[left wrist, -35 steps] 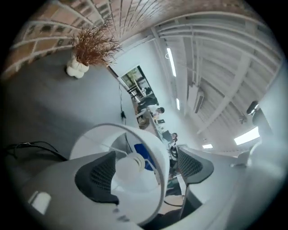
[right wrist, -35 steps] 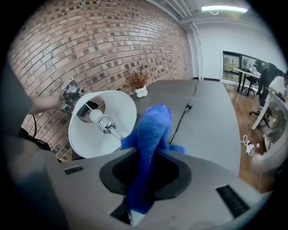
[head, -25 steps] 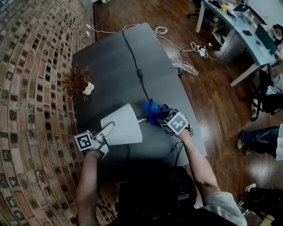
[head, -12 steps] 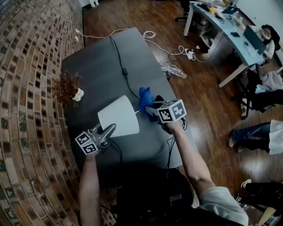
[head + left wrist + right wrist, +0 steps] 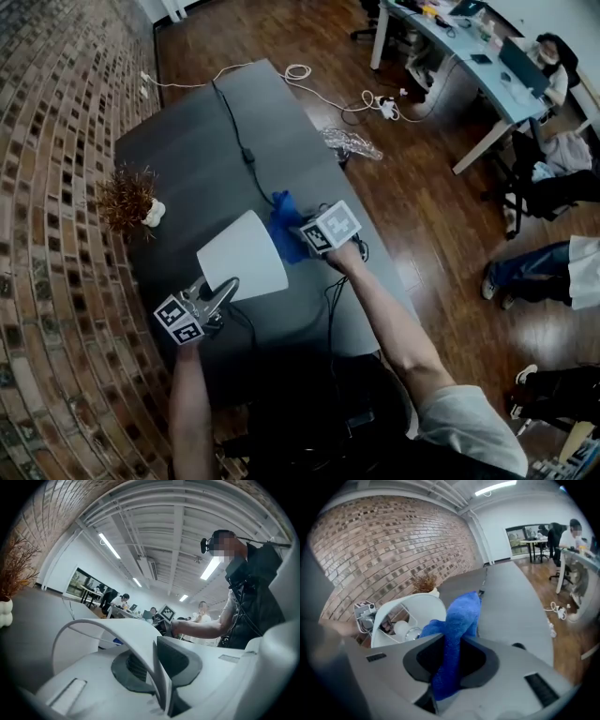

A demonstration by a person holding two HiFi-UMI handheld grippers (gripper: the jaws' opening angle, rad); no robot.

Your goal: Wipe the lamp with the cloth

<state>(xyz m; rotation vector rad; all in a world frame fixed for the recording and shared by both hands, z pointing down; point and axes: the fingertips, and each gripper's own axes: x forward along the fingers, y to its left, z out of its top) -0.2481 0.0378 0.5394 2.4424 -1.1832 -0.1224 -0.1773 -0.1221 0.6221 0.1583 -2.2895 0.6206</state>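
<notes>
The lamp lies tipped over on the dark grey table (image 5: 187, 159), its white shade (image 5: 242, 258) pointing its wide mouth toward me. My left gripper (image 5: 225, 284) is shut on the shade's rim; in the left gripper view the thin white rim (image 5: 108, 627) runs down between the closed jaws of that gripper (image 5: 161, 674). My right gripper (image 5: 302, 239) is shut on the blue cloth (image 5: 281, 225), which hangs against the shade's narrow end. The right gripper view has the cloth (image 5: 459, 620) standing up out of the gripper (image 5: 450, 667), with the shade (image 5: 410, 609) and its bulb (image 5: 405, 630) just behind.
A dried plant in a small white vase (image 5: 127, 199) stands near the table's left edge by the brick wall. The lamp's black cable (image 5: 239, 141) runs across the far half of the table. Crumpled plastic (image 5: 349, 142) lies on the wood floor; office desks (image 5: 469, 56) and people are at the right.
The right gripper has brought the cloth leftward, closer against the shade's narrow end. The left gripper has rolled while keeping its hold on the rim, and the shade has turned a little.
</notes>
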